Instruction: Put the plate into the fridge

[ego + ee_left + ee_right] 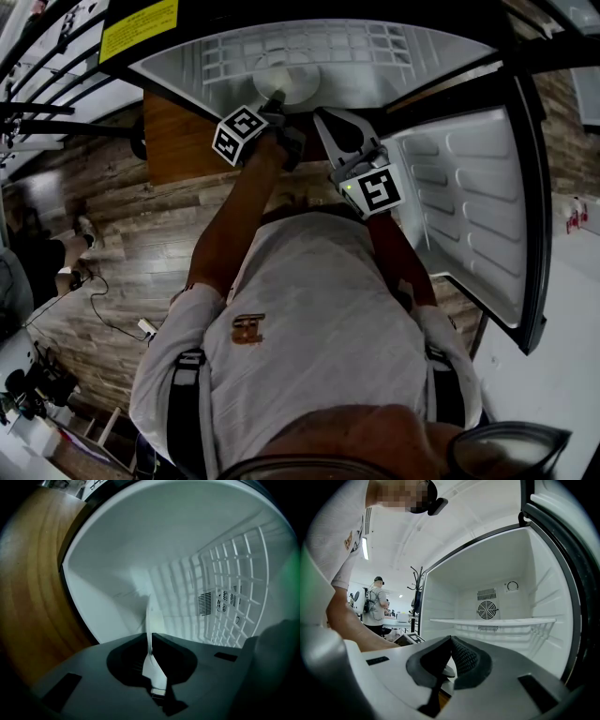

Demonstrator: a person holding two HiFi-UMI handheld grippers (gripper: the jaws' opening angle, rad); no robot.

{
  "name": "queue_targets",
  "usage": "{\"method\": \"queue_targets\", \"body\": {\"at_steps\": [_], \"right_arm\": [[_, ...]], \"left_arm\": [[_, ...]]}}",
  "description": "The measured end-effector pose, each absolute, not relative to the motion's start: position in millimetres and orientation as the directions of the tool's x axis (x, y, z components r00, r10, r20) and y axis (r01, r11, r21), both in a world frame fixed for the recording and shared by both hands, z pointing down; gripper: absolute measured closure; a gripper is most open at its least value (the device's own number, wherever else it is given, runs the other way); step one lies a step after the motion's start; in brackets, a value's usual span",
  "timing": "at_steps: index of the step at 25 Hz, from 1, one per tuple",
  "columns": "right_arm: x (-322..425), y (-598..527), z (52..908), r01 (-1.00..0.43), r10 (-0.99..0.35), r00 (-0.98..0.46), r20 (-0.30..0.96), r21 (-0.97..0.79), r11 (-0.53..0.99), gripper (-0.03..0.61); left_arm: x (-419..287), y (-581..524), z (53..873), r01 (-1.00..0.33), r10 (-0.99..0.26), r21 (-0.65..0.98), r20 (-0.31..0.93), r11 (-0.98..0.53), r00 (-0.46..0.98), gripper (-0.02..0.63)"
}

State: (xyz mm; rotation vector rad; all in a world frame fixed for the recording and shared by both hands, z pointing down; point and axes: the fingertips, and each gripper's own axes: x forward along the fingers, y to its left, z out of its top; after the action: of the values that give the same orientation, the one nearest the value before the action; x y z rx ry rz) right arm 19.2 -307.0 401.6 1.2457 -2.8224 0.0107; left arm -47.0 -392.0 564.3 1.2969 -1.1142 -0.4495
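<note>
In the head view the white plate (289,79) lies low inside the open fridge, over its white wire shelf (347,47). My left gripper (277,97) reaches into the fridge and is shut on the plate's near rim. The left gripper view shows the plate (150,616) edge-on, pinched between the closed jaws of the left gripper (151,637). My right gripper (323,117) hangs just right of the left one at the fridge mouth. Seen from its own view, the right gripper (450,640) has its pads touching and nothing between them.
The fridge door (469,206) stands open at the right. A wooden cabinet side (178,141) borders the fridge's left wall. Deeper inside are a white shelf (492,620) and a fan grille (487,609). Another person (375,604) stands far behind.
</note>
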Motion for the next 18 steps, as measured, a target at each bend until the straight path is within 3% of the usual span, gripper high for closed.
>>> {"method": "queue_targets", "body": {"at_steps": [7,10,18], "right_arm": [[18.7,-310.5,397.2,-0.732,-0.733,-0.680,0.017,0.025,0.681,0.546],[18.3,-312.1,394.9,-0.730,-0.730,-0.683,-0.002,0.029,0.683,0.546],[22.9,-310.7,404.8,-0.733,-0.733,-0.679,0.042,0.004,0.680,0.546]], "left_arm": [[-45.5,-395.2,556.8,-0.407,-0.782,0.879,0.431,0.249,0.451,0.579],[-43.2,-396.2,552.3,-0.437,-0.773,0.873,0.428,0.219,0.469,0.508],[-31.6,-389.6,547.2,-0.552,-0.736,0.831,0.417,0.071,0.534,0.419]]}}
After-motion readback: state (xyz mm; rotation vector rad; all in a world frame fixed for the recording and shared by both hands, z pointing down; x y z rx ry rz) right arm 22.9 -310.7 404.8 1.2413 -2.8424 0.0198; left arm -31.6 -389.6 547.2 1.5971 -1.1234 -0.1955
